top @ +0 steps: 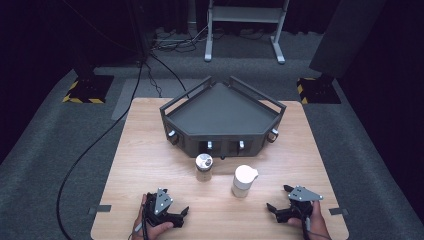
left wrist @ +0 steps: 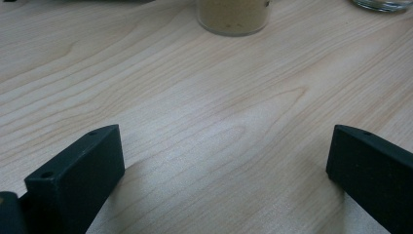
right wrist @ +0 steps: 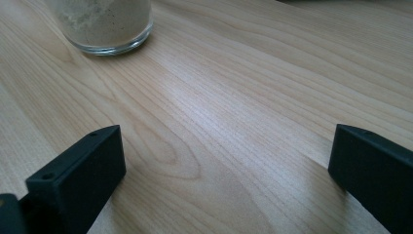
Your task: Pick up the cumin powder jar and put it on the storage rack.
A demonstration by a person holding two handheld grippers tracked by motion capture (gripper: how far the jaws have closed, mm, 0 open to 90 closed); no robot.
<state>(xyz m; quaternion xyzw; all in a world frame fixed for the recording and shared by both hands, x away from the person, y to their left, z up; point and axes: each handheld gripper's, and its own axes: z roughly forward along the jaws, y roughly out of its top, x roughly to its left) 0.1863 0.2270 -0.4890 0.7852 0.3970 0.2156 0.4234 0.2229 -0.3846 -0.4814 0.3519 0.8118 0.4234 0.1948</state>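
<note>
On the near edge of the wooden table (top: 150, 150) my two hands rest low, one gripper in each. My left gripper (top: 183, 214) lies at the near left with its jaws spread wide and nothing between them; in the left gripper view I see bare wood grain in the gap, and the base of a small jar (left wrist: 234, 17) filled with pale sandy powder standing well beyond my jaw tips. My right gripper (top: 278, 199) sits at the near right, jaws just as far apart and empty, pointing left toward the middle of the table. Between my grippers and a little farther off stand the two things closest to me: the small jar (top: 204, 167) with a shiny metal cap, and to its right a white lidded cup (top: 244, 181), the two near each other but not touching. In the right gripper view the cup's glass bottom holds pale powder. Beyond them, at the far middle of the table, sits a dark grey angular tray (top: 222, 112) with raised rails.
</note>
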